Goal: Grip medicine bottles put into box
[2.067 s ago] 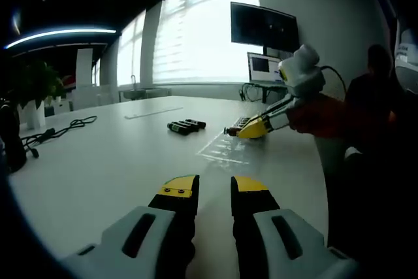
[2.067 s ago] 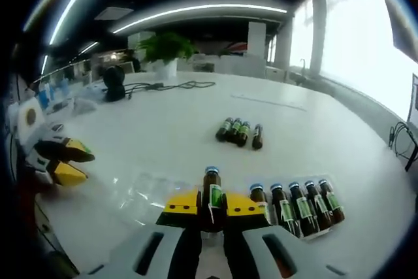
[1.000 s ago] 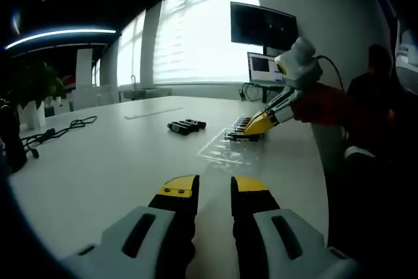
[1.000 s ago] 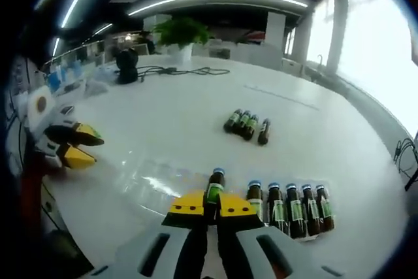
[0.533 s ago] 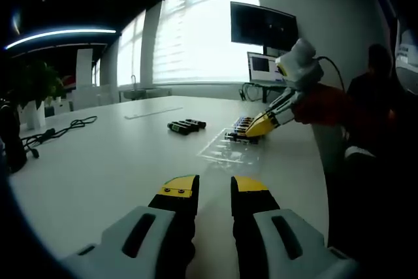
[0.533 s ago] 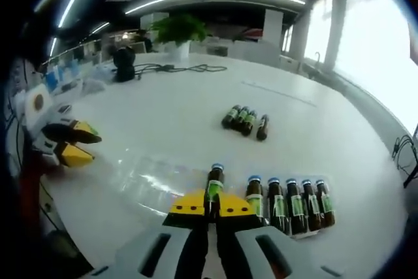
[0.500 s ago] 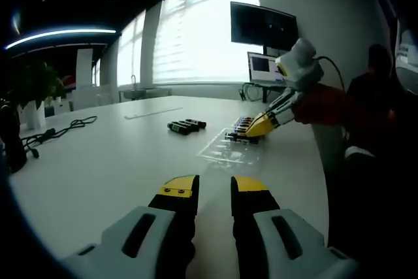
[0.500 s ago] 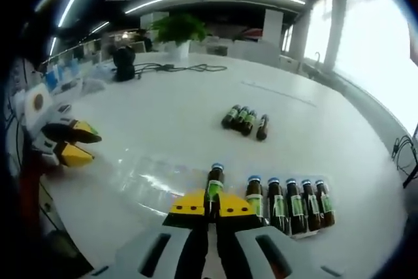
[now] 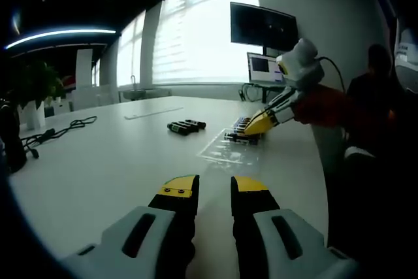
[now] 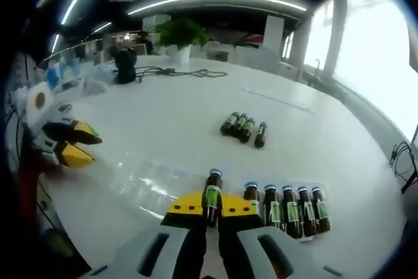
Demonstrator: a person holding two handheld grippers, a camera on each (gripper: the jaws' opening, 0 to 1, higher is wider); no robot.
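My right gripper [image 10: 212,206] is shut on a small brown medicine bottle [image 10: 211,191] with a green label and a blue cap. The bottle is upright, just left of a row of several like bottles [image 10: 290,206] standing in a clear plastic tray [image 10: 147,178]. Several more bottles [image 10: 245,126] lie loose farther out on the white table. In the left gripper view, the right gripper [image 9: 251,129] reaches in from the right over the tray [image 9: 225,151], beyond the loose bottles [image 9: 186,125]. My left gripper [image 9: 214,187] is open and holds nothing, low over the table [image 9: 98,161].
The left gripper [image 10: 65,143] shows at the left edge of the right gripper view. A potted plant [image 10: 179,32], a black device [image 10: 124,63] and cables [image 10: 189,73] sit at the table's far side. A monitor [image 9: 264,27] and a person [image 9: 375,96] are behind the tray.
The right gripper has lowered the held bottle a little, closer beside the row in the tray. The left gripper has not moved.
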